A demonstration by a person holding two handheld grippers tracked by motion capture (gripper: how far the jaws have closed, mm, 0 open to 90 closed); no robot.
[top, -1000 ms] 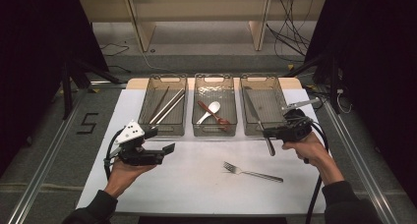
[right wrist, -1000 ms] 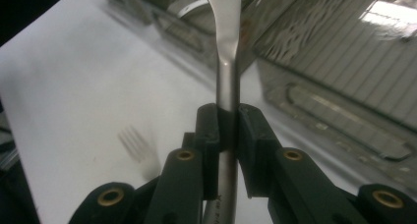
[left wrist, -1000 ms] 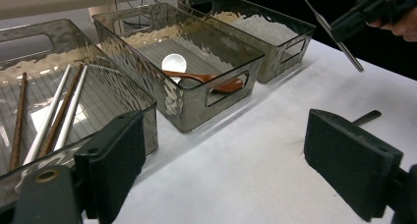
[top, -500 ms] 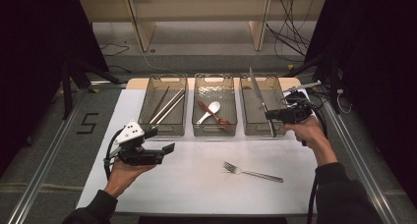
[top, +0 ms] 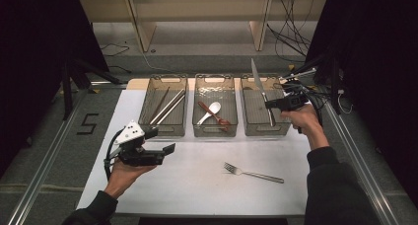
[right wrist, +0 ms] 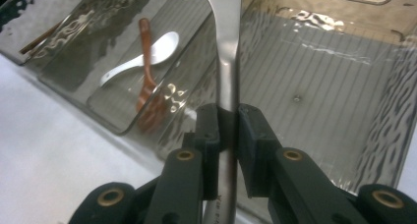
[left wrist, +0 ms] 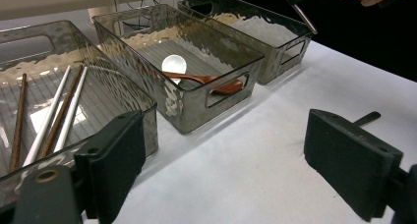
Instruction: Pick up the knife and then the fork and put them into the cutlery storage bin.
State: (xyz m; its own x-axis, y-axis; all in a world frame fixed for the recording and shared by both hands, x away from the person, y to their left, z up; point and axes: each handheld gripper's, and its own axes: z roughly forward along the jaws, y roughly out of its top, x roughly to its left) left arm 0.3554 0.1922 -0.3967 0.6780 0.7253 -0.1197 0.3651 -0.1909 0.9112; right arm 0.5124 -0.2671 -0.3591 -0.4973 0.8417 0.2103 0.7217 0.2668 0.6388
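Fingers (right wrist: 248, 135) of the right gripper (top: 270, 104) are nearly closed, pressed on either side of a table knife (top: 260, 89) which they grip partway along its length; the knife hangs over the right tray (top: 245, 117), blade end pointing away to the far side and handle end slanting down toward the tray's near wall. In the right gripper view the knife (right wrist: 227, 62) runs up between the two black pads, and some small engraved marks show near its lower end, too small to read. The left gripper (top: 160, 153) rests in the person's left hand (top: 125, 173) over the near left part of the counter (top: 197, 185), its fingers (left wrist: 115, 160) spread wide apart with nothing between them and touching nothing. Three clear ribbed trays stand in a row at the far side of the white counter. The left tray (top: 148, 124) holds chopsticks (top: 167, 106); in the left gripper view four sticks can be counted, two pale and two dark. The middle tray (top: 199, 129) holds two spoons, one white spoon (top: 211, 111) and one reddish-brown wooden spoon (top: 213, 114), crossed over each other. One fork (top: 254, 172) lies alone on the counter, near the person and right of centre, well apart from the trays. A large figure "5" (top: 88, 123) is marked on the grey floor to the left of the counter.
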